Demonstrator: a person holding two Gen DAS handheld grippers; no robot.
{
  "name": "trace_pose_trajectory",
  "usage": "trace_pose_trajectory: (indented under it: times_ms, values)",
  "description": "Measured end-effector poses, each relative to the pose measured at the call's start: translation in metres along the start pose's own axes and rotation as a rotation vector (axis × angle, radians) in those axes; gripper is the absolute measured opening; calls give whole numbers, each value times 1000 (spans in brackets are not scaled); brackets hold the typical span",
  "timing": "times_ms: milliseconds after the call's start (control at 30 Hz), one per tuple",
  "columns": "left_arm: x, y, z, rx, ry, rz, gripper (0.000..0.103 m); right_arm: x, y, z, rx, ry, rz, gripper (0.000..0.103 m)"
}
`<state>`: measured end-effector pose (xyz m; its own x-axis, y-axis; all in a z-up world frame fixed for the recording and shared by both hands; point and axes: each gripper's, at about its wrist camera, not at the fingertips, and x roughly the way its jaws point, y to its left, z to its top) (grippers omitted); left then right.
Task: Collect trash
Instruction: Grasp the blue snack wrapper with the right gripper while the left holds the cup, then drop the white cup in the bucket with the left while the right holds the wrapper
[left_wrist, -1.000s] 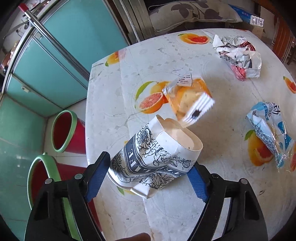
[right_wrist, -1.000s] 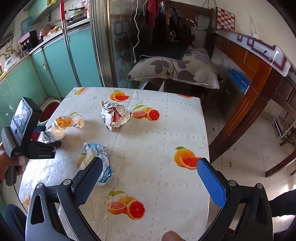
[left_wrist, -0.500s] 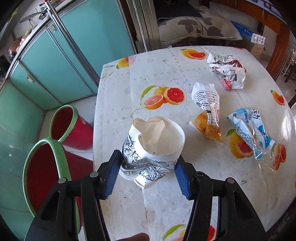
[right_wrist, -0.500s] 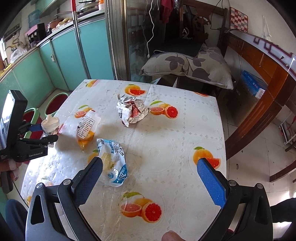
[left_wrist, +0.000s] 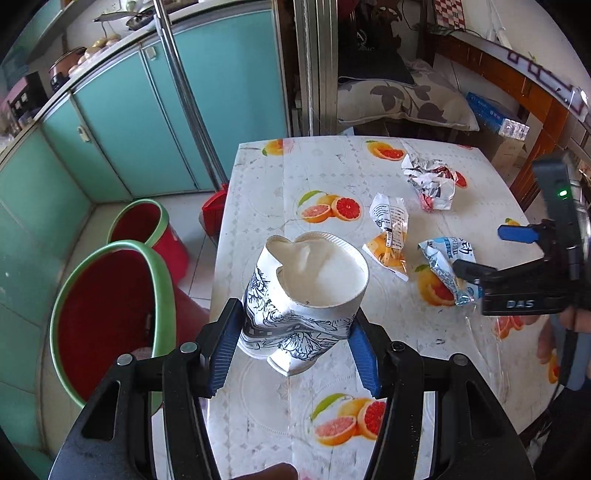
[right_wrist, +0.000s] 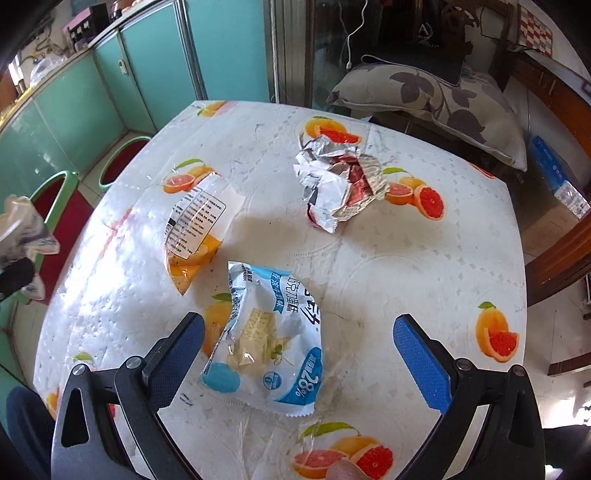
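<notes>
The left claw (left_wrist: 293, 354) is clenched on the crushed paper cup (left_wrist: 306, 295), both blue pads pressed against its sides; the cup is held above the desk (left_wrist: 258, 177) edge, beside two red bins (left_wrist: 110, 310). The right claw (right_wrist: 299, 354) is released, jaws spread wide over the blue wrapper (right_wrist: 269, 339) lying on the desk. An orange wrapper (right_wrist: 195, 229) and a crumpled foil wrapper (right_wrist: 336, 181) lie farther back.
</notes>
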<state>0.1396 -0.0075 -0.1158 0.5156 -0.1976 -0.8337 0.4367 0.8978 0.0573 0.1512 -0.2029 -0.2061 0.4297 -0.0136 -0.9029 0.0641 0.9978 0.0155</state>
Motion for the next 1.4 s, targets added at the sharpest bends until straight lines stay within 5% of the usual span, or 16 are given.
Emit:
trace_pose_trajectory:
  times_ms: [433,500,567,633,767,1133,1400]
  values:
    - [-29,16,-8,-79,-57,-17,55,36,29,-9,-83,66,-82,98]
    - [-31,17,-10,-84,-57,-14,55,35,25,-11,-55,63,-49,89]
    - [-32,19,-13,-92,-56,-10,55,32,29,-11,-63,49,-25,55]
    - [-33,20,-15,-100,-57,-10,55,28,37,-11,-90,46,-48,37]
    - [-37,21,-18,-115,-64,-10,55,26,40,-10,-89,47,-45,20]
    - [-52,37,-20,-170,-110,10,55,-53,47,-3,-116,-108,-62,15]
    - [-70,76,-20,-257,-164,61,55,-121,90,17,-183,-230,2,15]
